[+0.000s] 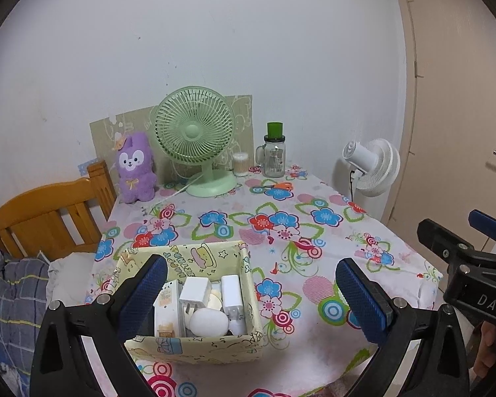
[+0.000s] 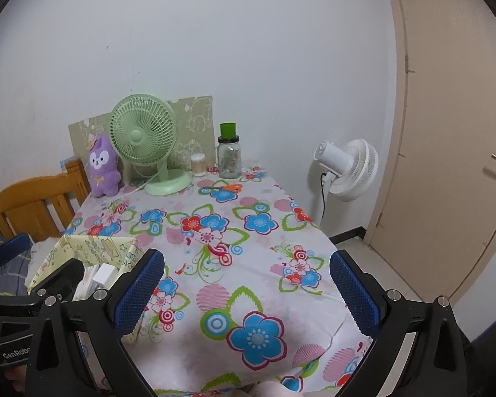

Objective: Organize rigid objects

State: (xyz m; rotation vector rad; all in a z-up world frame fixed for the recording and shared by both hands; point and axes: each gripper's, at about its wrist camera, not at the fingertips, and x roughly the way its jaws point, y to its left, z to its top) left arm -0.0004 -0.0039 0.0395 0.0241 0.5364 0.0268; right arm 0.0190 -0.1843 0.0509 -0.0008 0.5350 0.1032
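A pale yellow printed storage box (image 1: pixel 215 352) sits at the near left of the flowered table. Inside lie several white chargers and plugs (image 1: pixel 195 292), a white oval piece (image 1: pixel 209 322) and a slim white box with a label (image 1: pixel 165 311). My left gripper (image 1: pixel 251 297) hovers open over the box's near side, its left finger (image 1: pixel 142 294) covering part of the contents. In the right wrist view the box (image 2: pixel 92 248) is at the left. My right gripper (image 2: pixel 248 292) stands open above bare tablecloth, nothing between its fingers.
At the table's back stand a green desk fan (image 1: pixel 195 139), a purple plush (image 1: pixel 135 168), a cotton-swab tub (image 1: pixel 240 163), a glass jar with green lid (image 1: pixel 274 154) and orange scissors (image 1: pixel 277 186). A wooden bed frame (image 1: pixel 46 215) lies left; a white floor fan (image 1: pixel 373 165) and door stand right.
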